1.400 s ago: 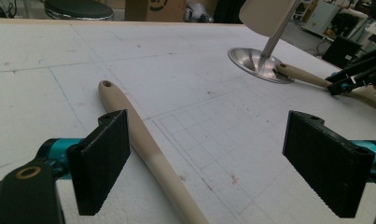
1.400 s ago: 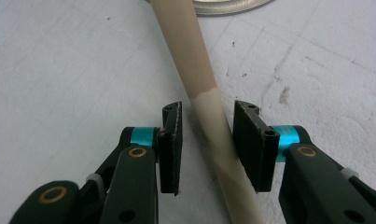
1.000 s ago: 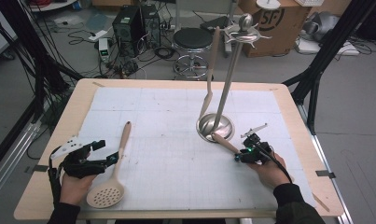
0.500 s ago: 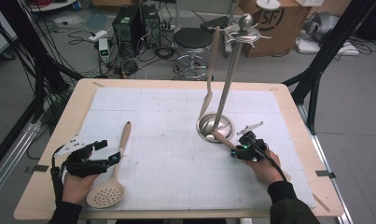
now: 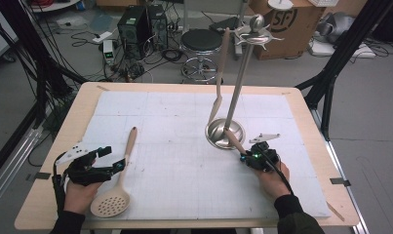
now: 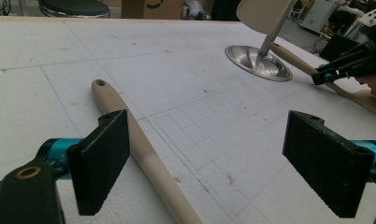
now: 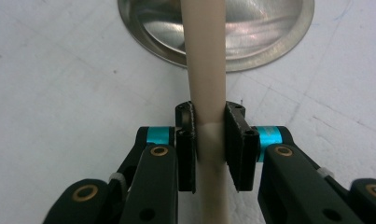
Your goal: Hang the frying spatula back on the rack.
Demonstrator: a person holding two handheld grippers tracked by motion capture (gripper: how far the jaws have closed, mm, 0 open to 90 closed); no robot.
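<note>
Fingers of the right gripper [image 7: 209, 147] just closing onto a beige utensil handle [image 7: 205, 70], left gripper [image 6: 220, 163] fingers apart

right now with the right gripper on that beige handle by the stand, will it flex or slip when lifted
Probably stiff: the beige handle runs straight between the right gripper pads, which have just been closing on it. It looks smooth and round, so it might twist or slide. Its far end rests on the stand base, so it may scrape there.

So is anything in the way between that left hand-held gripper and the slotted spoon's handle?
Nothing visible. The left hand-held gripper stands open, with the slotted spoon's handle lying on the table just inside its left pad, bare mat around it. The stand's base sits well beyond.
</note>
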